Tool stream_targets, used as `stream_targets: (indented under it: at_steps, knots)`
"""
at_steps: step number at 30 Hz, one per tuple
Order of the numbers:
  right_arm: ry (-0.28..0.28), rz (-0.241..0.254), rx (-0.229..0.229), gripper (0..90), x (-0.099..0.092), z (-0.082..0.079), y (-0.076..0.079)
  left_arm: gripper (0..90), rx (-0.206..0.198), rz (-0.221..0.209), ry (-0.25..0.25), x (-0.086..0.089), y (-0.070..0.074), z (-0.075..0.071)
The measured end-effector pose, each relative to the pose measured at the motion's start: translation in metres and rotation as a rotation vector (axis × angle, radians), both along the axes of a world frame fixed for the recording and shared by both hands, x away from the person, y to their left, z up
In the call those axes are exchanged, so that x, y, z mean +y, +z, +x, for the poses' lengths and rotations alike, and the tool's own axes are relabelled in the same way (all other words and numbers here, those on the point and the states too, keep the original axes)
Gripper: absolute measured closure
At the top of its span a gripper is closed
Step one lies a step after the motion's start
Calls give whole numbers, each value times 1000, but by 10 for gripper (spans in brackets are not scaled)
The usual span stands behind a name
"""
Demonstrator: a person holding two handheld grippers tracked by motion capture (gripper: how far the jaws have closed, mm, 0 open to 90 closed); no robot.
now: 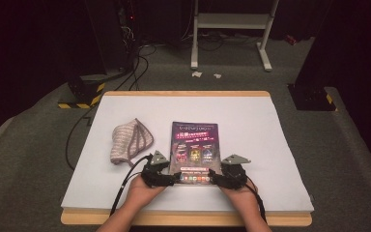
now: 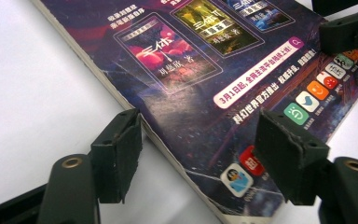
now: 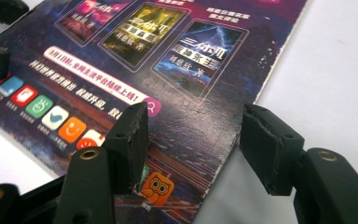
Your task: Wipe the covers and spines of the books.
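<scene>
My left tool (image 1: 175, 178): black, grey three-cornered plate, black cable | my right tool (image 1: 211, 176): same; pads worn, brass-ringed screws.

Counter (image 1: 270, 145): wood-edged, top covered w/ a white sheet. A magazine (image 1: 195, 145) is laid flat near the centre, dark purple cover up, its near edge twd the person's side. A striped grey cloth (image 1: 130, 140) is left crumpled just left of it, apart from the magazine.
</scene>
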State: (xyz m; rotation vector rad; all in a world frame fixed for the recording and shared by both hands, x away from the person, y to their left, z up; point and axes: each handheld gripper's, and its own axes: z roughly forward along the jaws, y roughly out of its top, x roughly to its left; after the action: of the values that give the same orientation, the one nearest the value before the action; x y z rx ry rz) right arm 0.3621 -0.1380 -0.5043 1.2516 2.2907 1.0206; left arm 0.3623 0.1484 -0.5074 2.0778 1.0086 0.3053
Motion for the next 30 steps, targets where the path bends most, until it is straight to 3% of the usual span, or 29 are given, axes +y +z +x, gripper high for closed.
stream_targets:
  at_steps: [6,9,15,16,26,30]
  knots:
    - [30,-21,-23,425,15,-5,0,360,5,-9,9,11,0,-10]
    - [38,-3,-13,427,10,-4,-1,361,-19,16,6,6,0,-15]
    - [16,7,-12,428,1,-5,-1,368,-32,25,-30,-3,0,-22]
    - [12,27,-4,437,-3,-6,-2,367,-39,29,-31,-3,0,-23]
    - [28,25,-11,445,4,-11,-2,375,-76,46,-25,5,2,-26]
    - [32,22,-15,436,7,-14,-3,405,-63,29,-21,8,2,-26]
